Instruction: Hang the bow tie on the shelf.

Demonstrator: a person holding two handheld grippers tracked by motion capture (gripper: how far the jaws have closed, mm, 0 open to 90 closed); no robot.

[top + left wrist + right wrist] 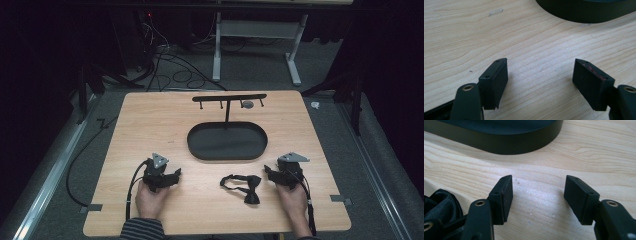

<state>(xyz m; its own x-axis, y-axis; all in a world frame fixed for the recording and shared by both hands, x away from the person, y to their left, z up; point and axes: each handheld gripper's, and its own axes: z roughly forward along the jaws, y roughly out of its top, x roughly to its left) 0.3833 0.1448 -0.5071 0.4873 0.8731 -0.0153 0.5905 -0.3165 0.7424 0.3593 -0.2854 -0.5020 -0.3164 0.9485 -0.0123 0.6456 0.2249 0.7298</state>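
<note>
Both tools rest on the wooden table (150, 120), low in the high view. Left gripper (176, 175) at lower left: jaws spread wide, nothing between them but bare wood in the left gripper view (540, 71). Right gripper (267, 171) at lower right: jaws likewise wide and empty (537, 192).

Work item: black bow tie (243, 187) with its neck strap, lying flat at lower centre-right of the high view, just beside the right gripper, not touched by it. A fold of its satin shows at the lower left edge of the right gripper view (441, 203).

Orientation: the bow's long axis runs diagonally, from mid-frame down toward the bottom edge; strap loop curls off to the left of the knot.

Black oval tray (200, 150) with a hook rack (229, 97) sits at centre, above the tie.

Judgement: nothing started. Tie not yet grasped; pick-up and placement on the tray or rack all remain.
</note>
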